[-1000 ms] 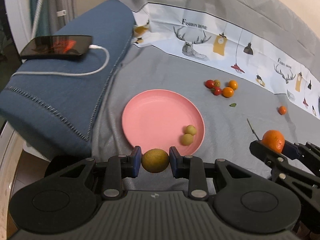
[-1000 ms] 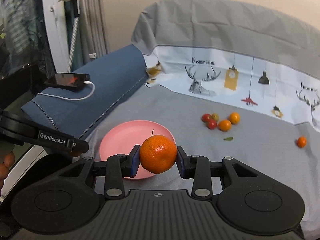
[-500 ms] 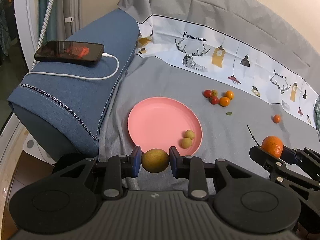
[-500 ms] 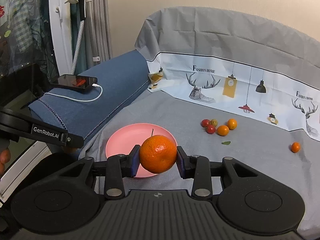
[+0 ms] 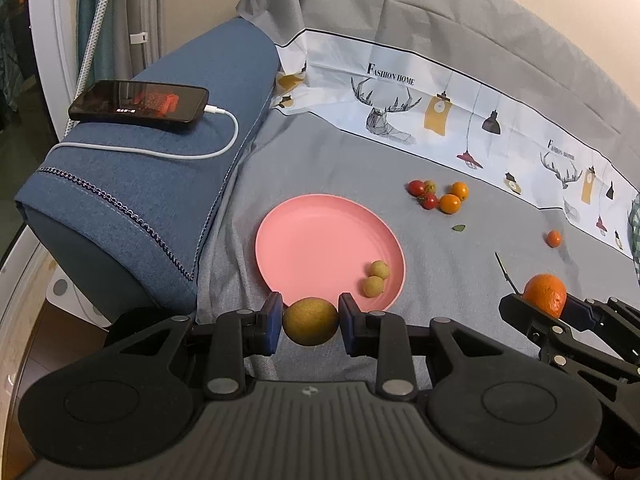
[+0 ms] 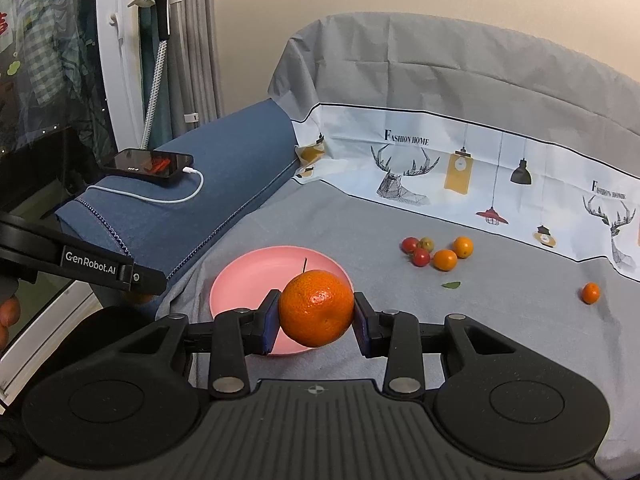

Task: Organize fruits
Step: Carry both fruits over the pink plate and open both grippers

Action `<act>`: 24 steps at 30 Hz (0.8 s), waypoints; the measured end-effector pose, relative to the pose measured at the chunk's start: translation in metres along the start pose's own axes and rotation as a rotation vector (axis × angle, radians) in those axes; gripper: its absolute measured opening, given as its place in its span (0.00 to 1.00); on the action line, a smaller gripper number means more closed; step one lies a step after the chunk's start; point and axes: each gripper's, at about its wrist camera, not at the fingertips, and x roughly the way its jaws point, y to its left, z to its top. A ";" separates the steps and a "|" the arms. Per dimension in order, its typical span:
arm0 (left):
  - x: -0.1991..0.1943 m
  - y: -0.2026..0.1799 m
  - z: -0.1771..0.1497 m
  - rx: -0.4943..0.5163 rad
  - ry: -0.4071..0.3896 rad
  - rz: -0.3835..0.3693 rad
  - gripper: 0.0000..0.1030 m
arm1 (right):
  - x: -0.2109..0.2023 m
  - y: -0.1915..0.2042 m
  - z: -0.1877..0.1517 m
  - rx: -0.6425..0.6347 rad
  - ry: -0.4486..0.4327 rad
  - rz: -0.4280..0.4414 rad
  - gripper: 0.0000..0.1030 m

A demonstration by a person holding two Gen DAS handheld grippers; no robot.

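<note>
My left gripper [image 5: 311, 322] is shut on a round brownish-green fruit [image 5: 311, 320], held just above the near rim of the pink plate [image 5: 320, 240]. Two small yellow-green fruits [image 5: 376, 277] lie on the plate's right side. My right gripper [image 6: 316, 316] is shut on a stemmed tangerine [image 6: 316, 312], which hangs over the plate's [image 6: 256, 280] near right edge. In the left wrist view that tangerine [image 5: 545, 294] shows to the right of the plate. A cluster of cherry tomatoes and small oranges [image 5: 438, 196] lies beyond the plate, and one small orange [image 5: 554, 238] sits alone at far right.
A blue cushion [image 5: 160, 200] borders the plate on the left, with a phone [image 5: 140, 102] and its white charging cable on top. A green leaf [image 5: 459, 228] lies on the grey cloth. The printed cloth rises as a wall at the back. A person's fingers [image 6: 8, 312] show at far left.
Both views have drawn back slightly from the plate, so more of the backdrop shows. Each gripper still holds its fruit as before.
</note>
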 end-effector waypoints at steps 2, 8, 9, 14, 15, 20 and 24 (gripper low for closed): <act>0.000 0.000 0.001 -0.001 0.001 0.001 0.32 | 0.001 0.000 0.000 0.000 0.002 0.002 0.38; 0.002 0.001 0.001 -0.002 0.004 0.003 0.32 | 0.002 0.000 0.000 0.000 0.005 0.003 0.38; 0.002 0.002 0.001 -0.002 0.005 0.003 0.32 | 0.003 0.000 0.000 0.000 0.006 0.003 0.38; 0.004 0.002 0.001 -0.001 0.010 0.003 0.32 | 0.006 0.000 -0.001 0.003 0.014 0.005 0.38; 0.005 0.003 0.001 -0.001 0.012 0.003 0.32 | 0.007 0.000 -0.001 0.003 0.015 0.005 0.38; 0.010 0.002 0.003 0.000 0.019 0.000 0.32 | 0.010 -0.002 -0.001 0.009 0.023 0.006 0.37; 0.015 -0.001 0.008 0.002 0.021 -0.004 0.32 | 0.013 -0.003 -0.001 0.012 0.026 0.005 0.38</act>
